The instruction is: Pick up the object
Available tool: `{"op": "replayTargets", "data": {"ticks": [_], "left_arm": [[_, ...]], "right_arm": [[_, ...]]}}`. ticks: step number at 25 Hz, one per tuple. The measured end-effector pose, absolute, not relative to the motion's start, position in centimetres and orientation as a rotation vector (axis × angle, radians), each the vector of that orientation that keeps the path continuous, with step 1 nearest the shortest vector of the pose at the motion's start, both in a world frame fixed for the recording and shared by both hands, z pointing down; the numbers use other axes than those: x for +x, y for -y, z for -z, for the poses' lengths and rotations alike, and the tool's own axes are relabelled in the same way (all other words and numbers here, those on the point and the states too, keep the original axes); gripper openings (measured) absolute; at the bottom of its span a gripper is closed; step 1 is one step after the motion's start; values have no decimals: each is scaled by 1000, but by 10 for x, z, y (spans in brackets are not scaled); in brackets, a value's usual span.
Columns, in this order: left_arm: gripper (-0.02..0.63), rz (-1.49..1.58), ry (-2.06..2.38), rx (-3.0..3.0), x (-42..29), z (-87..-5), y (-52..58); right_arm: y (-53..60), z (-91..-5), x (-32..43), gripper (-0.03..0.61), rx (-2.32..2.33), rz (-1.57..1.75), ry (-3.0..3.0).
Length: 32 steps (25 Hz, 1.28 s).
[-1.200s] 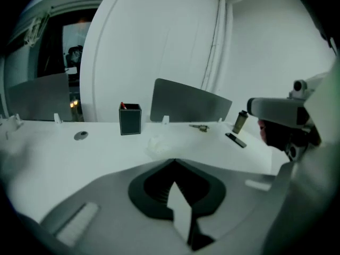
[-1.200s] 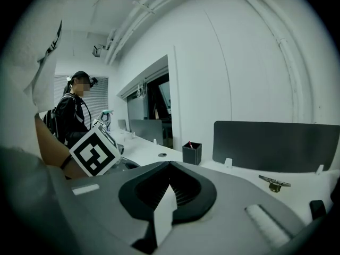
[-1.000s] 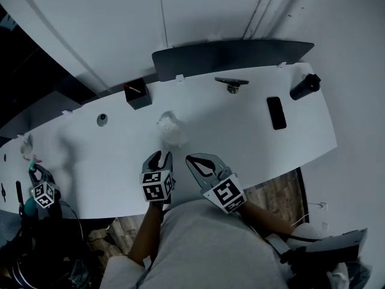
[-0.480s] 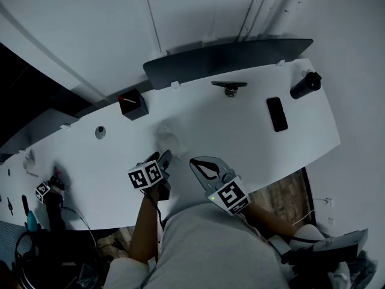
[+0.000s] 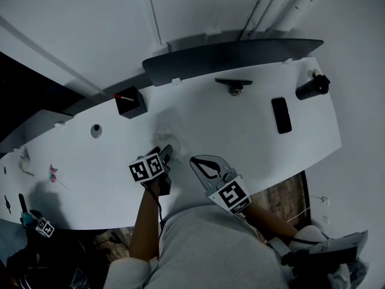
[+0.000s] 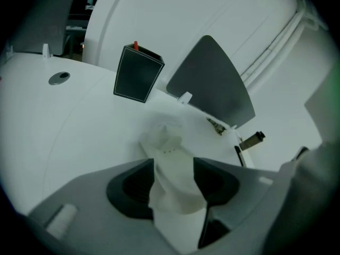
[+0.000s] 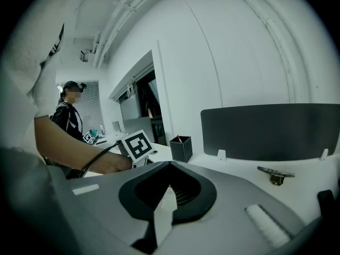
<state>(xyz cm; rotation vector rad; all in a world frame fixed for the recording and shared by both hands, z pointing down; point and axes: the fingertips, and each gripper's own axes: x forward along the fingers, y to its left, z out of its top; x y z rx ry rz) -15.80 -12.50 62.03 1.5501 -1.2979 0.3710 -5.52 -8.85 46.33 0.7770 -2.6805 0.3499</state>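
Since everything sits on it, the long white curved table point(image 5: 240, 137) gets listed first, with a dark grey divider panel point(image 5: 228, 56) stood up along its far edge. Both grippers are held at the near edge, just in front of the person's body. The right gripper point(image 5: 195, 161) is kept low over bare tabletop with its jaws clenched tight together and nothing between them. The left gripper point(image 5: 163, 152) is pushed a bit further onto the table, jaws spread wide, and the white crumpled object point(image 6: 170, 142) is framed right between them, resting on the table surface. It fills most of the gap, but a real squeeze on it can't be made out, so it's counted as released for now.

Further back on the left, a black open-top box point(image 5: 130, 103) is parked near the divider with something red point(image 5: 123, 97) poking out of it. Over on the right side, a dark phone point(image 5: 281, 115) is laid flat, and a black cylinder point(image 5: 312, 88) is left lying near the far corner. A small dark metal clamp-looking thing point(image 5: 234, 84) is set just in front of the divider, and a round grommet point(image 5: 96, 128) is sunk into the tabletop left of the box.
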Motion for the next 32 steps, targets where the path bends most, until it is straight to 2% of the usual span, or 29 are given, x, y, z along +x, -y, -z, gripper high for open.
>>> {"op": "replayTargets", "data": {"ticks": [8,19,27,29,32], "left_arm": [[230,-390,1224,1513,-154,-638,127],[239,-158,948,1448,-136,-652,131],[180,-2,897,1453,-127,-647,134],[144,2,905,1498,-121,-640,136],[137,-22,930,1568,-115,-632,136]], "right_arm": [[103,-477,-61,2,758,-383,2654],[110,-490,-64,2,755,-408,2615],[113,-494,-66,2,769,-409,2596],[113,-493,-66,2,768,-407,2596],[113,-491,-66,2,762,-381,2598]]}}
